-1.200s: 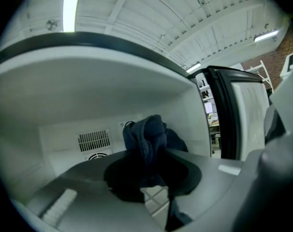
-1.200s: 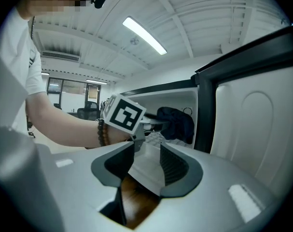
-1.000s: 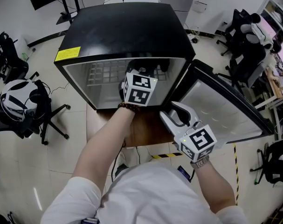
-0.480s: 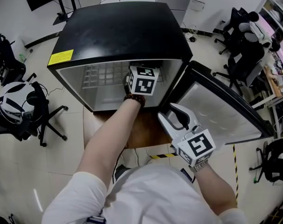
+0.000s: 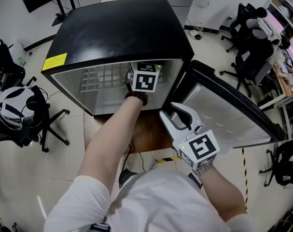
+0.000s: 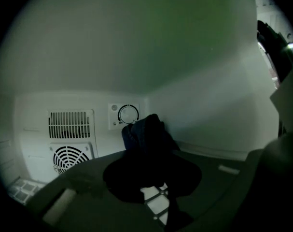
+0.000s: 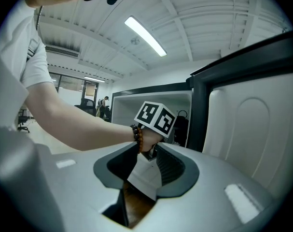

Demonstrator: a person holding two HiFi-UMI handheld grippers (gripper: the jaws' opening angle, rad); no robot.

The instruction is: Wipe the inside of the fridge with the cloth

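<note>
Your left gripper (image 6: 148, 173) is inside the fridge (image 5: 117, 33), jaws pinched on the dark cloth (image 6: 146, 137). The cloth bunches up toward the back right corner (just beside the thermostat dial (image 6: 128, 115)). Your right gripper (image 5: 174, 111) hangs outside by the open door (image 5: 223, 110). Its jaws are partly apart, have just been closing, and have nothing between them.

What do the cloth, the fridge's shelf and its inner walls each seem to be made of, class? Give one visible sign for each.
Cloth: probably soft dark fabric; it bunches in folds.
Shelf: wire, probably coated metal; it forms a thin open grid.
Inner walls: pale moulded plastic, it seems; the surface is smooth and matte, with rounded corners.
</note>
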